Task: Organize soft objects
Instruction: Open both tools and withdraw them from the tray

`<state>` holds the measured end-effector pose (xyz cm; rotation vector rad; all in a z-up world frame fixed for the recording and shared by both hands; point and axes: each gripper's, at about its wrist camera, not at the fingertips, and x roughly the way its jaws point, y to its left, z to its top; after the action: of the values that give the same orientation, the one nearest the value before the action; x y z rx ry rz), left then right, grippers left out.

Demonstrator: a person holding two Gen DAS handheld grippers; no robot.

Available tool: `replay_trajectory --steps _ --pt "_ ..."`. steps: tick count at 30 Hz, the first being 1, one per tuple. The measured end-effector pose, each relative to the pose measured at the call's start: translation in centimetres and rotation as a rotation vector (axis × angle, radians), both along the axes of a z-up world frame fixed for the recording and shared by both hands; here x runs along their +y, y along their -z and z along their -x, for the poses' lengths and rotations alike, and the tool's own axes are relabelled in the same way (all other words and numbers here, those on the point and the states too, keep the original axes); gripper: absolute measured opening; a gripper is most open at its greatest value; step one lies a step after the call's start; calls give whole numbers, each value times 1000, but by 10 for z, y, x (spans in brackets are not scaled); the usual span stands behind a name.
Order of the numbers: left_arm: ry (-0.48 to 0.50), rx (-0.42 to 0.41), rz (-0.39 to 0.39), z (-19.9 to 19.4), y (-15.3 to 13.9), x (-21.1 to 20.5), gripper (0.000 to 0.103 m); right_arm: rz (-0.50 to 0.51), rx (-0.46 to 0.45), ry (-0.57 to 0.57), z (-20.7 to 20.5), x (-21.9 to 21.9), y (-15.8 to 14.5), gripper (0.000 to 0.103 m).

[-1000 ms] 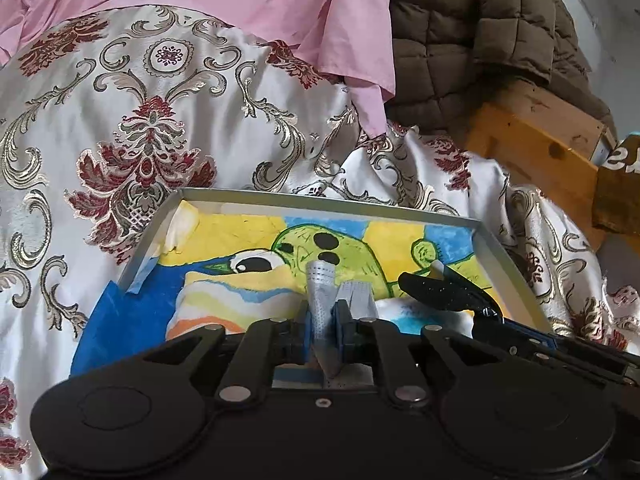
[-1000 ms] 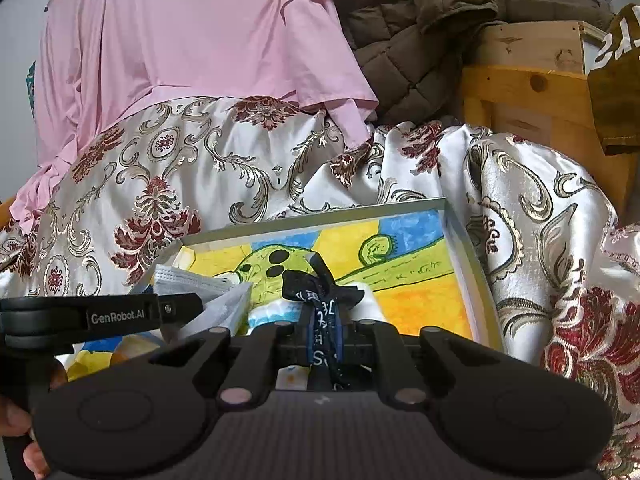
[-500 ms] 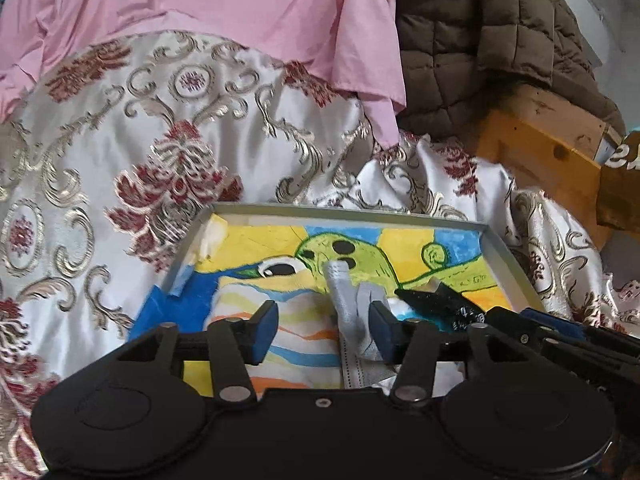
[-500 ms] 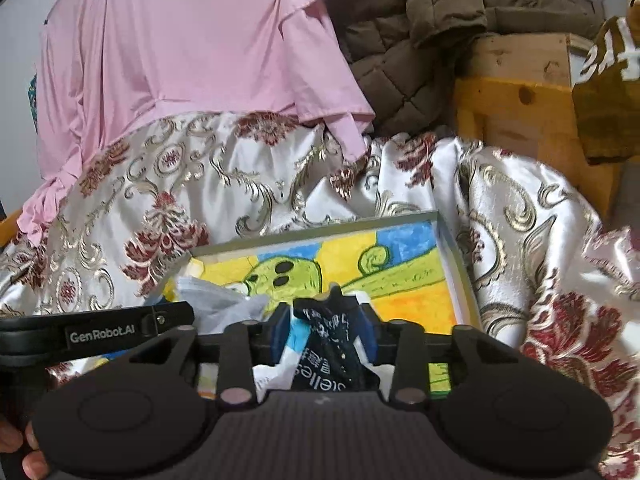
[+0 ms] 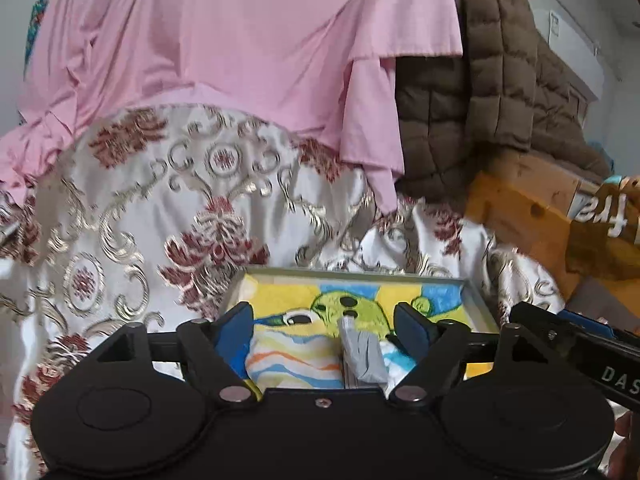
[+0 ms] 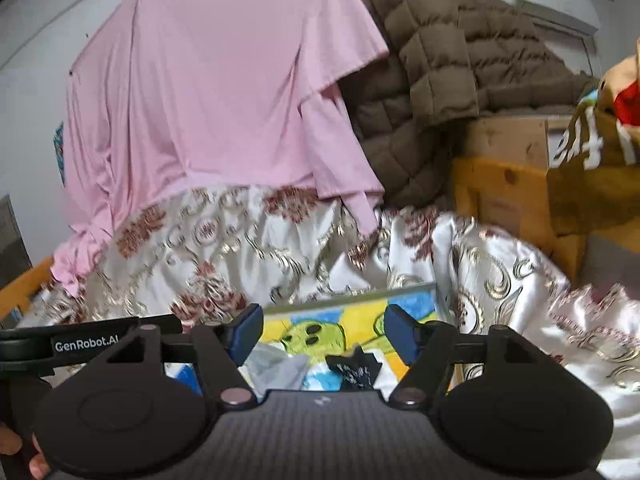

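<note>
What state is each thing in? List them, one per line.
Left gripper: open, empty.
Right gripper: open, empty.
Grey mask: crumpled, lying in the tray, not held.
Black cloth: lying in the tray, not held.
Tray: resting on the patterned cloth, holding both pieces.
Pink shirt: hanging.
Brown jacket: draped over the wooden box.

"GenRobot.AI" on the left hand-held gripper (image 6: 86, 345); "DAS" on the right hand-held gripper (image 5: 618, 376).
</note>
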<state>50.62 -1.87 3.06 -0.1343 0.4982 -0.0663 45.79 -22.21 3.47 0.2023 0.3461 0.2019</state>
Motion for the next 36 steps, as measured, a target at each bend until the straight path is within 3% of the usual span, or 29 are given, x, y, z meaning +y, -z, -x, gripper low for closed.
replay_trajectory --steps 7,14,28,36 --pt "-12 -56 -4 42 -32 5 88 7 -71 -7 43 -2 -31 81" --pt "-11 -89 5 89 -51 6 91 25 -114 -14 93 -9 -42 86" --pt "-36 -181 39 182 -64 -5 101 -37 -196 -22 183 -29 -56 98" --pt "-64 -232 72 248 -50 0 102 -23 -225 -36 236 -23 -47 102"
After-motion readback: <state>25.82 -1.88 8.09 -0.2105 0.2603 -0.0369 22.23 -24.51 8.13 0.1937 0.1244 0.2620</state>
